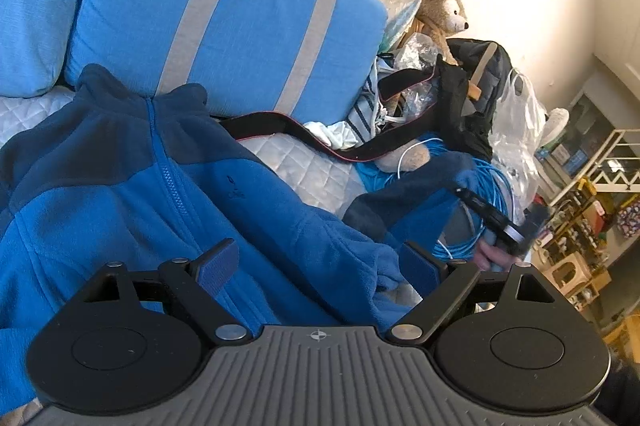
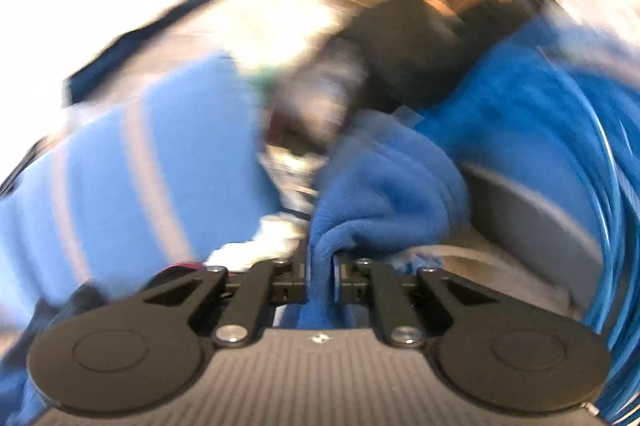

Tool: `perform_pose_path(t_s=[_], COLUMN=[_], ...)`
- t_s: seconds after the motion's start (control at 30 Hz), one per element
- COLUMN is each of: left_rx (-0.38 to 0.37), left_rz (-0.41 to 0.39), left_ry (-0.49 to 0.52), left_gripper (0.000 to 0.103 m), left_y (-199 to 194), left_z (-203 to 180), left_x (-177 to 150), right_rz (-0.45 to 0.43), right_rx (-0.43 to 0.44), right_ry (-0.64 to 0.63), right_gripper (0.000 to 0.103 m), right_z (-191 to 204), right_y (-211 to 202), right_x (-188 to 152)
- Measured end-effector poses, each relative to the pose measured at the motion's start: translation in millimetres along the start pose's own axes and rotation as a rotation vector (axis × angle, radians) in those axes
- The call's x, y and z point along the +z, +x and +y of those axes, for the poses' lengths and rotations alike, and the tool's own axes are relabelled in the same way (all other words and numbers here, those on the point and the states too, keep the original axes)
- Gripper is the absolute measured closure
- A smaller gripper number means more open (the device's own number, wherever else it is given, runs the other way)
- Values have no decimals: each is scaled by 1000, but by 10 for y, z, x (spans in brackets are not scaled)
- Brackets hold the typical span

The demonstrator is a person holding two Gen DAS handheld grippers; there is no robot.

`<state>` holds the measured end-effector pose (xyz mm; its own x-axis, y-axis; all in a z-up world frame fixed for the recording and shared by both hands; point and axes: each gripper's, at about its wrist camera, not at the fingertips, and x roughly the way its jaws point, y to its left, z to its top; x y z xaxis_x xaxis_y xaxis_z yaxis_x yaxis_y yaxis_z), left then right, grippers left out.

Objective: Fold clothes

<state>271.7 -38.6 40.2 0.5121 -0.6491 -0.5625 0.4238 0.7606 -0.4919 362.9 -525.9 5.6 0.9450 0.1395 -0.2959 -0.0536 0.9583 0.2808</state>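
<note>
The blue fleece jacket (image 1: 132, 185) lay spread on the bed (image 1: 316, 169), zipper up, collar toward the big blue striped cushion (image 1: 224, 21). The left tool (image 1: 322, 262) hovered just above the jacket's lower body with its fingers spread wide and nothing between them, fleece showing through the gap.

Over on the far side the right tool (image 2: 320, 266) had its fingers pinched narrow on a bunched fold of the jacket (image 2: 384, 185), the blue fleece squeezed up between the pads. The right wrist view was badly smeared, so little else in it was readable. From the left wrist view, that right tool (image 1: 496, 222) showed near the bed's edge with the sleeve (image 1: 400, 197) stretched toward it, and a hand (image 1: 494, 256) on its grip.

A black strap (image 1: 304, 137) with a red edge trailed across the bed beside the jacket's shoulder. A teddy bear (image 1: 442, 13) sat behind it against the wall, near a black bag (image 1: 484, 73) and a clear plastic bag (image 1: 516, 121). A coil of blue cable (image 1: 480, 193) lay beside the sleeve.
</note>
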Motion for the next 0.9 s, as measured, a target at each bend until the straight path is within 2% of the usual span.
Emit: perform_pose_path(t_s=[0.13,0.27,0.3,0.33,0.4,0.47,0.5,0.53,0.6,0.7,0.8,0.9], left_rx=[-15,-24,-22,-23,-23,-20,-20,-19,-16,-12,-11,-12], left_rz=[-15,-20,-19,-18,-17,-20,-21,-22,-25,-29,-22,-16], left_ry=[-16,-22,-23,-23,-15,-13,-15,-18,-24,-35,-40,-43], left_gripper=[15,15,15,15,15,15,15,15,15,15,15,15], left_y=[-63,-111,-124,-142,-185,-237,-260,-280,-314,-353,-369,-368], left_z=[-61,-130,-145,-162,-191,-202,-202,-197,-183,-153,-129,-97], left_x=[-27,-76,-86,-96,-115,-137,-149,-159,-179,-217,-263,-291], right_rz=[-21,7,22,29,65,96,111,114,121,97,62,9], right_rx=[178,358,386,409,463,494,506,515,533,547,548,510], right_ry=[-344,-724,-802,-873,-936,-938,-934,-925,-905,-980,-1155,-1375], right_gripper=[92,91,89,76,64,48,33,22,21,16,15,13], right_z=[784,1459,1572,1671,1777,1807,1815,1817,1793,1862,1970,2078], right_y=[-590,-1165,-1269,-1372,-1518,-1590,-1618,-1659,-1691,-1738,-1858,-1871], right_x=[-23,-305,-405,-513,-673,-739,-762,-781,-793,-876,-1059,-1288])
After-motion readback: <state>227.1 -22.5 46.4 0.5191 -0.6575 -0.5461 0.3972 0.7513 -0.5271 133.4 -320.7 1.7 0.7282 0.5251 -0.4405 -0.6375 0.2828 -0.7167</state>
